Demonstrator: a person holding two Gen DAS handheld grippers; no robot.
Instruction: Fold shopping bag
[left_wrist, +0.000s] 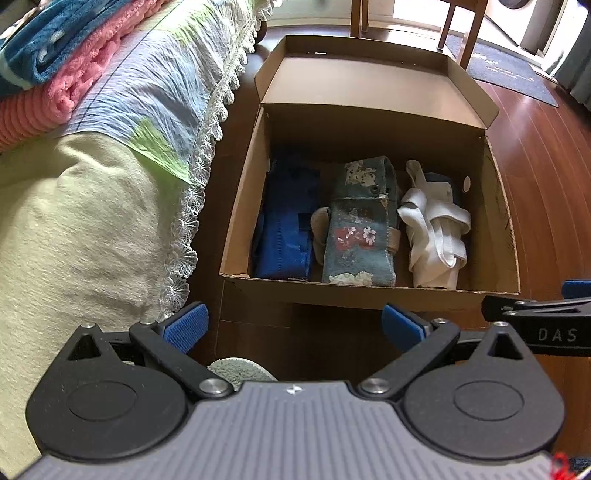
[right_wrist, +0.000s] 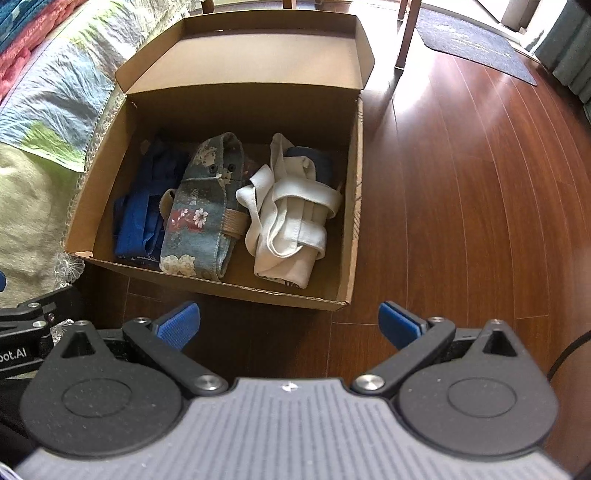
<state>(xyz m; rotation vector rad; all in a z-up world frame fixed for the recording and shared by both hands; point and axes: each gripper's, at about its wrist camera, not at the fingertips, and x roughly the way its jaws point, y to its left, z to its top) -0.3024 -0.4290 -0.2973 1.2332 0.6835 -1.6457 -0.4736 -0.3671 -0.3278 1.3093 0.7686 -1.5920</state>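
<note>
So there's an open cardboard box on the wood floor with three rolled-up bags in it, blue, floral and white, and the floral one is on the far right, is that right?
Not quite. In the box the floral bag lies in the middle; the white bag is on the far right and the blue bag on the left. The right wrist view shows it; the rest is correct.

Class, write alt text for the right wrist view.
An open cardboard box on a wooden floor holds three folded bags: blue, floral, white. The right gripper hovers open before it.
</note>
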